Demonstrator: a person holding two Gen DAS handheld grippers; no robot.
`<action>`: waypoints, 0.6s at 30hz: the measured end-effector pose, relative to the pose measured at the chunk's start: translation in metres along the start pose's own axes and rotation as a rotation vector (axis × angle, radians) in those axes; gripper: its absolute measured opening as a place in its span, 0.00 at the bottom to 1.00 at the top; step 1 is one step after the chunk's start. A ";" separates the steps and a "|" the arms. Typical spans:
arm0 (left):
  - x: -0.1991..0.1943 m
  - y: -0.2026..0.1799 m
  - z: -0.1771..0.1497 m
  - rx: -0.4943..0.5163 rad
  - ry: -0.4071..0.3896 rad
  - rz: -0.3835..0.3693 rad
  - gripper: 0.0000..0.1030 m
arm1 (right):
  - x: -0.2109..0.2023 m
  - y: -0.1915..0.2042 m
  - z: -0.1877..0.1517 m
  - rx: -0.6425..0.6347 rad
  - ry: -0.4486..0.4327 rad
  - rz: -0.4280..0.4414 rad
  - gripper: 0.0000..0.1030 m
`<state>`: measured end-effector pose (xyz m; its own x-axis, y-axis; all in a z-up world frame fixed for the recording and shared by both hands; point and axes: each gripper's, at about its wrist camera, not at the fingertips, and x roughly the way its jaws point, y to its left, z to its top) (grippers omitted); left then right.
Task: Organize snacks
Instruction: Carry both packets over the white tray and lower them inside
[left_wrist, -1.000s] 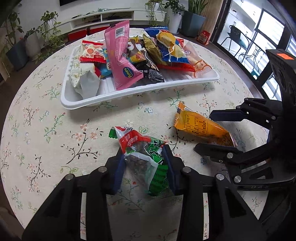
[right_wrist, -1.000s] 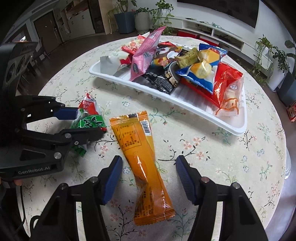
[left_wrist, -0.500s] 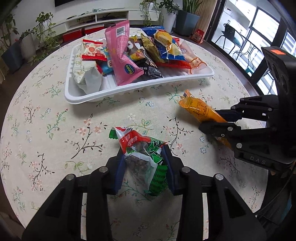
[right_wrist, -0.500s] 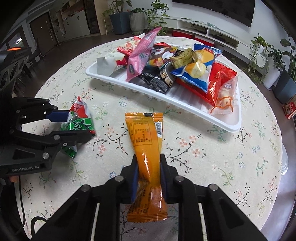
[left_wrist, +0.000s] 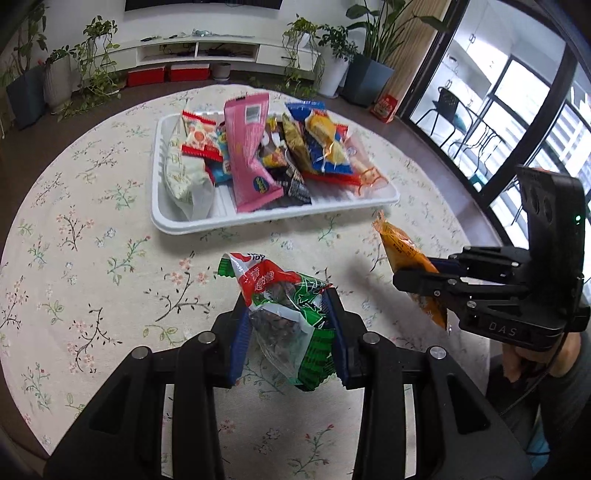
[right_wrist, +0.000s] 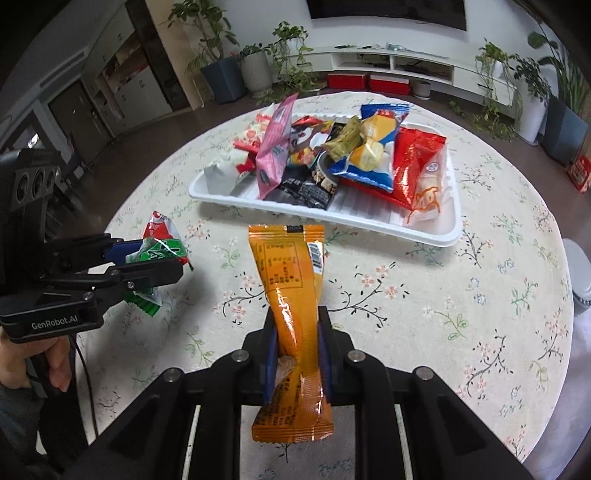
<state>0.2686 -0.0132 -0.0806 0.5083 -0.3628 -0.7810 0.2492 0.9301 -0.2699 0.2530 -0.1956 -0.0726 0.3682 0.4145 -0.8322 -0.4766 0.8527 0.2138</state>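
left claw: my left gripper is clamped on the red-and-green snack bag. Blue pads are squeezing both sides of it and the bag's crumpled between them, its top corner poking out toward the tray.

right claw: my right gripper is pinched tight on the orange snack packet, gripped around its lower half, so the long top end stands up and the short bottom end hangs below the pads.

where the two bags are: both look lifted off the tablecloth, judging by the shadows under them. They're on the near side of the table, well short of the tray, with bare cloth in between.

tray: the white tray sits toward the far side and is already pretty loaded. There's a pink packet leaning up in the middle, a blue-and-yellow one, a red one at the end, plus a pale bag and a few dark ones piled in.

done so far: I'd say most of it tbh, the pile in the tray is the bulk of the snacks.

what's left: as far as I can see these two are the last loose ones, nothing else lying on the cloth. Still gotta carry both over and drop them in. The front strip of the tray looks free-ish, so probably there.
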 end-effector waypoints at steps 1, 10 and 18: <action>-0.003 0.000 0.003 -0.005 -0.008 -0.009 0.33 | -0.003 -0.002 0.001 0.015 -0.007 0.004 0.19; -0.029 0.012 0.051 -0.028 -0.089 -0.055 0.33 | -0.034 -0.032 0.030 0.140 -0.075 0.015 0.19; -0.039 0.015 0.108 -0.010 -0.148 -0.038 0.33 | -0.055 -0.048 0.092 0.227 -0.166 0.062 0.19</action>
<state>0.3416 0.0086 0.0066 0.6149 -0.4019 -0.6786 0.2627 0.9156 -0.3043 0.3288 -0.2297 0.0095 0.4790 0.4981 -0.7228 -0.3179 0.8660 0.3861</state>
